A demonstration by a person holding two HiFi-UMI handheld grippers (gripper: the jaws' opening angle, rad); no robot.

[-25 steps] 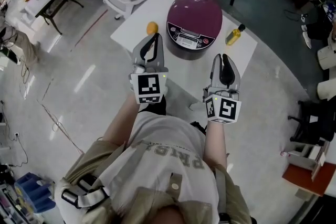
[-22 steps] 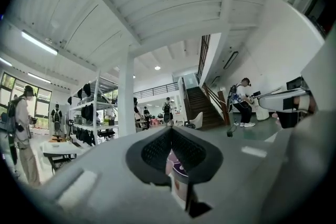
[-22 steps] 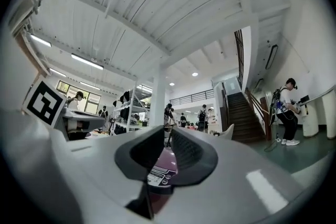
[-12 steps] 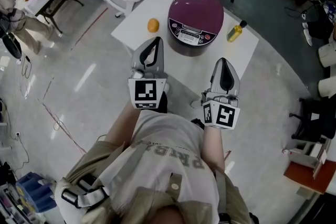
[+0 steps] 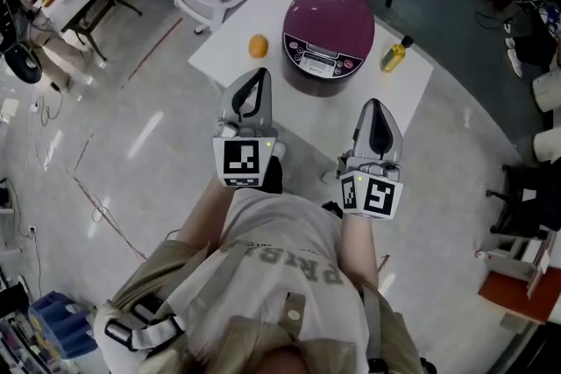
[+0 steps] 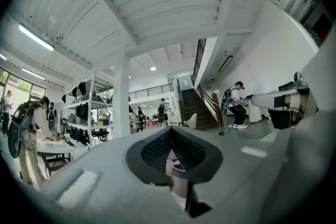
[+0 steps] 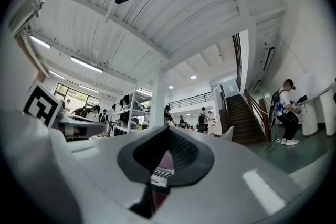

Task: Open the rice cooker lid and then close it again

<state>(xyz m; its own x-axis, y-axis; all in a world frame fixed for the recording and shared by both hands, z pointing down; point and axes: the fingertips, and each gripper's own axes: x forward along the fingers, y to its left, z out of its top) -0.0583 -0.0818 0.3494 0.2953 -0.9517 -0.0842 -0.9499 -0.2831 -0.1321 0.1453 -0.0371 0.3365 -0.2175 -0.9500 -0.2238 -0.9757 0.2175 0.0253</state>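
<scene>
Ahead, closed rice cooker [image 5: 329, 20] — clear of left hand-held gripper [image 5: 259, 74], right hand-held gripper [image 5: 373, 104]

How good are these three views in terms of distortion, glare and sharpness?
Head view: lines bend toward the edges, pale glare streaks lie on the floor, the rice cooker is sharp. Left gripper view: strong fisheye with black corners, bright ceiling lamp strip, the left claw near the lens is blurred. Right gripper view: the same fisheye; the right claw is also soft.
</scene>
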